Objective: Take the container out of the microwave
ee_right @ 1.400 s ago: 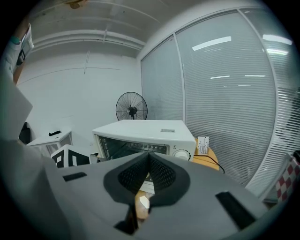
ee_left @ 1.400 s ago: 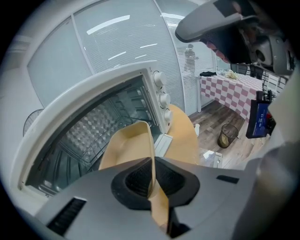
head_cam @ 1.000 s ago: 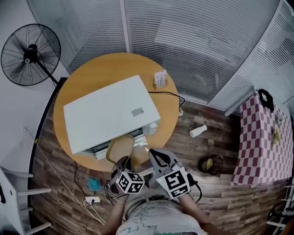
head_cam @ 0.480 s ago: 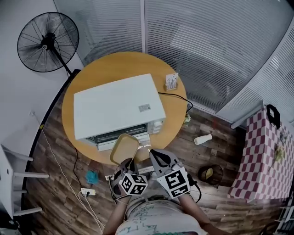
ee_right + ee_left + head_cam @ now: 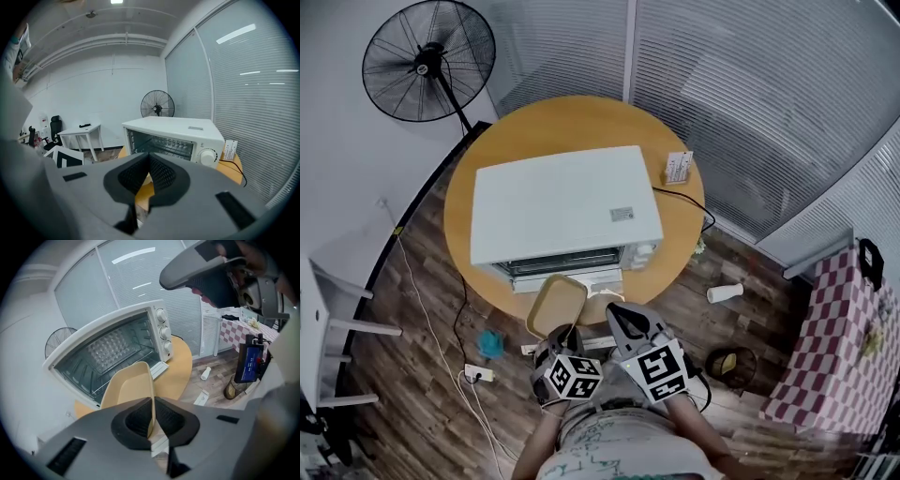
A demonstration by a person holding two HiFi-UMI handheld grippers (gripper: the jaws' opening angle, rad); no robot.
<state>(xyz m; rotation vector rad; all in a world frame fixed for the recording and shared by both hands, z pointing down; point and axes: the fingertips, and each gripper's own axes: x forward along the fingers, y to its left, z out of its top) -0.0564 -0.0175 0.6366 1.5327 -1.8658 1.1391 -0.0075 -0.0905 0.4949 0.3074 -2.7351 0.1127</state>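
Observation:
A white microwave [image 5: 565, 204] stands on a round wooden table [image 5: 581, 117] with its door [image 5: 568, 277] open and hanging down at the front. A shallow tan container [image 5: 556, 305] hangs outside it, just before the door and over the table's near edge. My left gripper [image 5: 563, 334] is shut on the container's near rim. The left gripper view shows that rim [image 5: 151, 394] pinched between the pads, with the empty oven cavity [image 5: 112, 350] beyond. My right gripper [image 5: 616, 312] hovers beside it on the right, shut with nothing held, and faces the microwave [image 5: 173, 131].
A standing fan [image 5: 427, 58] is at the far left. A small card stand [image 5: 678, 168] and a black cable sit on the table's right side. On the wooden floor lie a power strip [image 5: 477, 373], a white cup [image 5: 725, 292] and a bin [image 5: 733, 361]. A checked-cloth table [image 5: 834, 356] is at right.
The container has come back a little from the microwave's opening, still in my left gripper. The head view has shifted, so the table and fan now sit further right in the frame.

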